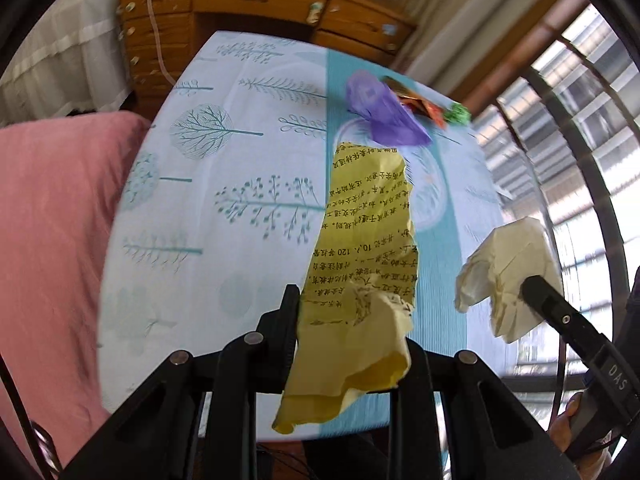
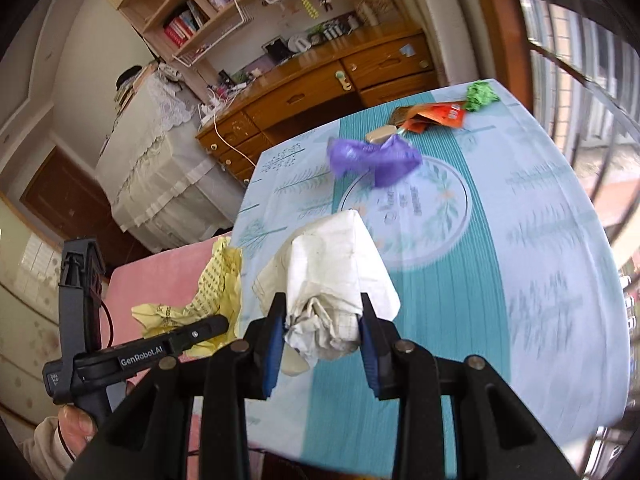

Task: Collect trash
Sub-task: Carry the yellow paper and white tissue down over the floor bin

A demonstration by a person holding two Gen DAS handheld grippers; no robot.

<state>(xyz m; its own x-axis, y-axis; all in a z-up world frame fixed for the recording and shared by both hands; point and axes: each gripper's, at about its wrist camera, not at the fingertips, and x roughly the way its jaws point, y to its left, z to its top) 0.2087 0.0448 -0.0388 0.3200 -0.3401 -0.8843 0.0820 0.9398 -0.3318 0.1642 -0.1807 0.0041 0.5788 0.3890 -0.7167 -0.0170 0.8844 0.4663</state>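
Observation:
My left gripper [image 1: 352, 312] is shut on a crumpled yellow printed paper [image 1: 360, 264], lifted above the table; the same yellow paper [image 2: 208, 300] and the left gripper [image 2: 216, 326] show at the left of the right wrist view. My right gripper [image 2: 322, 320] is shut on a crumpled white paper [image 2: 332, 276], also off the table. That white paper [image 1: 508, 276] hangs from the right gripper [image 1: 532, 288] at the right of the left wrist view. Farther back on the table lie a purple plastic bag [image 2: 372, 158], orange wrappers [image 2: 436, 116] and a green scrap [image 2: 482, 96].
The round table [image 2: 540, 240] wears a light blue cloth with tree prints. A pink cushion [image 1: 52, 240] lies to its left. A wooden desk with drawers [image 2: 320, 92] and bookshelves stand behind. Window bars [image 1: 580, 140] run along the right. A hand [image 2: 76, 424] holds the left gripper.

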